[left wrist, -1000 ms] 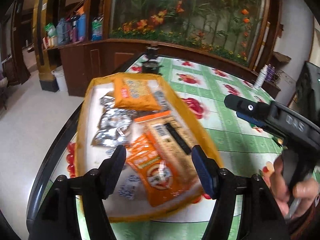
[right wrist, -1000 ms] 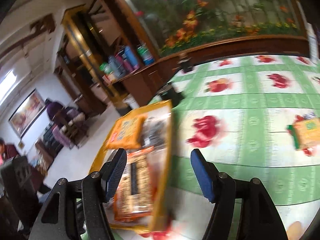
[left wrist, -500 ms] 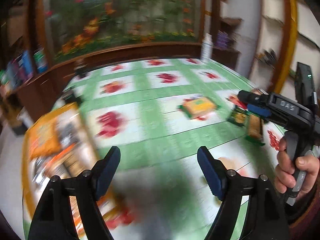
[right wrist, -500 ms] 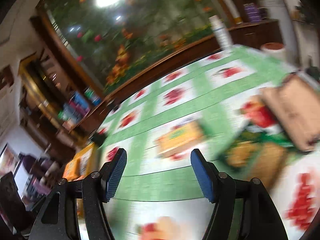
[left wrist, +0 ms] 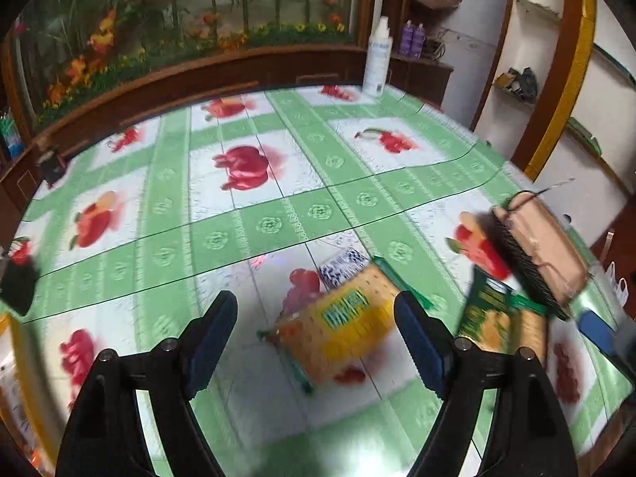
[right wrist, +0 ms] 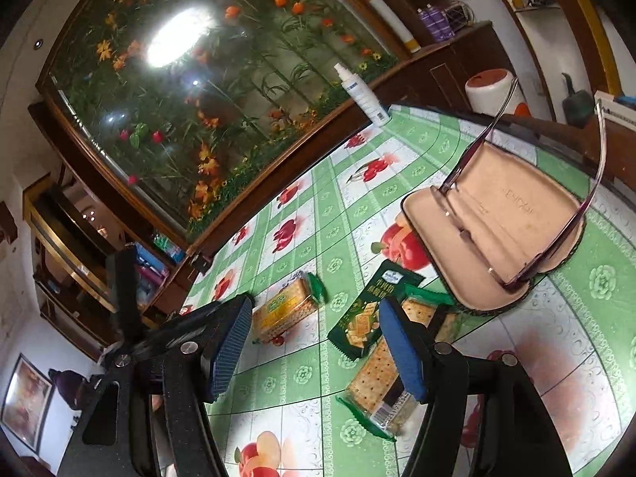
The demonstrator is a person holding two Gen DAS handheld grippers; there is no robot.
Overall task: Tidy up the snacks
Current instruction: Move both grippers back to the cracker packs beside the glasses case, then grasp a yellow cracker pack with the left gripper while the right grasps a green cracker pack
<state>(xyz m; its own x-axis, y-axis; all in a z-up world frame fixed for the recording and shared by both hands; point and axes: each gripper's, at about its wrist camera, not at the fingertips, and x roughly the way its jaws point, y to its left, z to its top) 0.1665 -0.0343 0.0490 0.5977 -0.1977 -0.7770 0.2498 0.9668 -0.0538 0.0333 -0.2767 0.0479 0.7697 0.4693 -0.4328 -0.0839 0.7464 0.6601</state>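
A yellow cracker pack lies flat on the green fruit-print tablecloth, just beyond and between the fingers of my left gripper, which is open with nothing held. To its right lie a dark green snack pack and, in the right wrist view, a clear pack of square crackers. My right gripper hovers open over these. The clear pack is partly hidden behind its right finger, the dark green pack sits just ahead, and the yellow pack is ahead to the left.
An open glasses case with glasses in it lies right of the packs and touches them. A white spray bottle stands at the far table edge. The rim of a yellow tray shows at the left edge. Wooden cabinets border the table.
Both grippers swung right, away from the yellow tray of snacks, to the cracker packs beside the glasses case. The left jaws now stand wider apart.
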